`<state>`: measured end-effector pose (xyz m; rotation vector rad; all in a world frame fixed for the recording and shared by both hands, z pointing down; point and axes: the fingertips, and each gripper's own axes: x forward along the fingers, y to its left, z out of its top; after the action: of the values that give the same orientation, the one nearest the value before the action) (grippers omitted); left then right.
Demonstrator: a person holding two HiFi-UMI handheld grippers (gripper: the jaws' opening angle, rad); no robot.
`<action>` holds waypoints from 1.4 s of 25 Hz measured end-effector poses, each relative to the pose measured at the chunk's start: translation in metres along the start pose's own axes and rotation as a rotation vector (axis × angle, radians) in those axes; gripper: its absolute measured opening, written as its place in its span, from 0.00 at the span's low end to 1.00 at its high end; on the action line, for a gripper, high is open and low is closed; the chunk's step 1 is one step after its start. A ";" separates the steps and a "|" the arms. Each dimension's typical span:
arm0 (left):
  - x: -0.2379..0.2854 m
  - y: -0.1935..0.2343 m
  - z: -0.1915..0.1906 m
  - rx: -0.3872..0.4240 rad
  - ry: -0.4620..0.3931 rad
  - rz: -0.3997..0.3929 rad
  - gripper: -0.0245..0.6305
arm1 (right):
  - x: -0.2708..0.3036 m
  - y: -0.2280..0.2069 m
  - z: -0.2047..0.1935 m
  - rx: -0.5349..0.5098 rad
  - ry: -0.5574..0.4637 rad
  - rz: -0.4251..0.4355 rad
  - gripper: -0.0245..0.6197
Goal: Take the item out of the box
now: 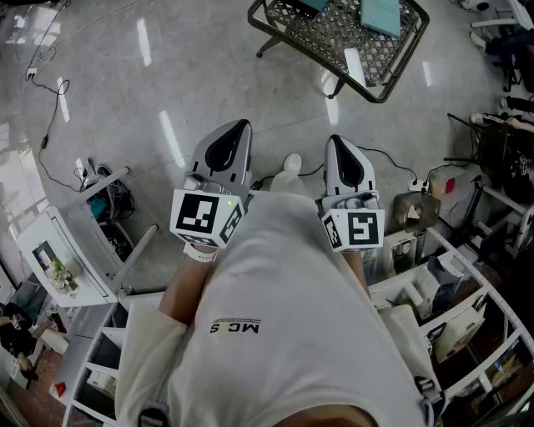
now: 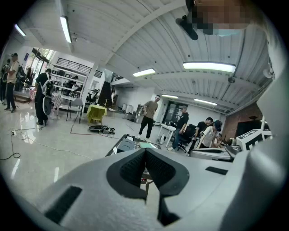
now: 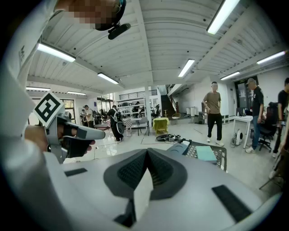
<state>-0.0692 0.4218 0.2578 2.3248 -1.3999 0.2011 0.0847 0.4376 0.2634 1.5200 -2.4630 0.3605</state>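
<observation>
No box shows in any view. A black mesh-top table (image 1: 342, 37) stands on the floor ahead of me, with a flat teal item (image 1: 381, 14) on it. The same table (image 3: 205, 155) and teal item (image 3: 206, 154) appear in the right gripper view, and the table (image 2: 131, 144) appears again, small, past the left jaws. My left gripper (image 1: 227, 140) and right gripper (image 1: 344, 150) are held side by side in front of my white shirt, well short of the table. Both are shut with nothing between the pads (image 2: 135, 167) (image 3: 135, 169).
White shelf racks stand low at my left (image 1: 58, 258) and right (image 1: 467, 300). Cables (image 1: 50, 125) trail over the glossy floor. Several people stand about the hall (image 3: 213, 110) (image 2: 148, 115), and a yellow-covered table (image 3: 159, 124) sits far back.
</observation>
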 end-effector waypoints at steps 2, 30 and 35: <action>0.009 -0.026 0.002 0.030 -0.015 0.000 0.07 | -0.007 -0.017 0.003 -0.008 -0.023 0.015 0.06; 0.097 -0.098 0.011 0.074 -0.056 0.090 0.07 | 0.008 -0.141 0.030 0.059 -0.166 0.121 0.06; 0.165 -0.026 0.043 0.041 -0.061 0.050 0.07 | 0.100 -0.149 0.050 0.023 -0.131 0.089 0.06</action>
<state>0.0290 0.2807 0.2663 2.3490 -1.4977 0.1761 0.1714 0.2730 0.2607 1.4908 -2.6427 0.3152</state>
